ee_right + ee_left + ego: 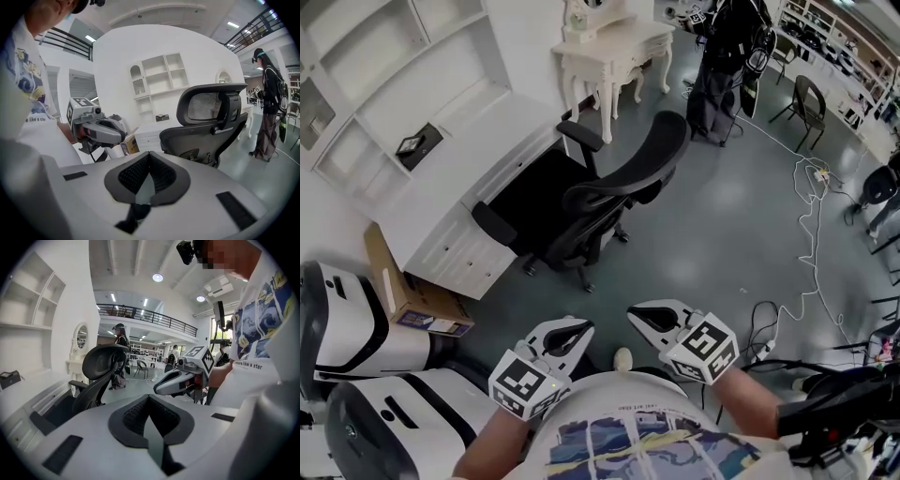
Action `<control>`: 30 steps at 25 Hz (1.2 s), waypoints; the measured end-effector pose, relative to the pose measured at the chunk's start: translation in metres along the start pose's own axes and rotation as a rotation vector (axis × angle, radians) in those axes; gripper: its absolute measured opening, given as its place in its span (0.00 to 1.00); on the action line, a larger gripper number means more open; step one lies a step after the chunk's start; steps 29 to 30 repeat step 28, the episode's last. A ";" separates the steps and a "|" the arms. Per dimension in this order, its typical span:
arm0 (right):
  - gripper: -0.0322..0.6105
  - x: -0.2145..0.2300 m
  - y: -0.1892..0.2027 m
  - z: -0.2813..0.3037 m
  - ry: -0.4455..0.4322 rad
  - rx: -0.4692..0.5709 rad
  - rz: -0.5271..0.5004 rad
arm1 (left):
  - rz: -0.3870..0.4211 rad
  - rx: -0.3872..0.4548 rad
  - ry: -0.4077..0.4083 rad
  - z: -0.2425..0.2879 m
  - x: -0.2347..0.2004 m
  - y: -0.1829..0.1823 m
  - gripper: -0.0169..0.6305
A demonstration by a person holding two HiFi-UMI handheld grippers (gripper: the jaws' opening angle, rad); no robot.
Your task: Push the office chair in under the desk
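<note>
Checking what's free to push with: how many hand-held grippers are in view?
2. The left hand-held gripper is low in the head view, left of centre. The right hand-held gripper is beside it. Both are shut, empty and short of the office chair. None seems hidden.

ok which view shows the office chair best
The head view: it looks down on the whole office chair, seat, armrests, backrest and wheeled base, beside the white desk. The left gripper view shows it side-on, base hidden; the right gripper view shows mainly the backrest's rear.
</note>
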State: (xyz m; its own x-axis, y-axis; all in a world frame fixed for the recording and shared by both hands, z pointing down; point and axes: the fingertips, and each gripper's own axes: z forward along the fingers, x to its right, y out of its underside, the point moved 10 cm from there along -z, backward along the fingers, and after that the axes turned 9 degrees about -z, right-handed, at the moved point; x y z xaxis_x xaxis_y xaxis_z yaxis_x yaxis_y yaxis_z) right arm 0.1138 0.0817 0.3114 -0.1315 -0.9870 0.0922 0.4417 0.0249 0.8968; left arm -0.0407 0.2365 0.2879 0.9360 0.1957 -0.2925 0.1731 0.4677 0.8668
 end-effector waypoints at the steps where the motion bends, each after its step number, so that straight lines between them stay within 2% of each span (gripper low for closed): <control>1: 0.09 -0.001 0.000 0.001 -0.002 -0.003 -0.003 | 0.002 -0.003 -0.003 -0.001 0.000 0.000 0.05; 8: 0.09 -0.004 0.000 0.008 -0.006 -0.015 -0.022 | -0.003 -0.022 -0.022 -0.004 -0.007 0.005 0.05; 21: 0.09 -0.003 0.006 0.003 0.033 -0.009 0.016 | 0.066 -0.071 0.003 0.013 -0.013 0.001 0.05; 30: 0.09 0.001 0.020 -0.007 0.058 -0.038 0.034 | 0.063 -0.099 0.027 0.027 -0.013 0.002 0.05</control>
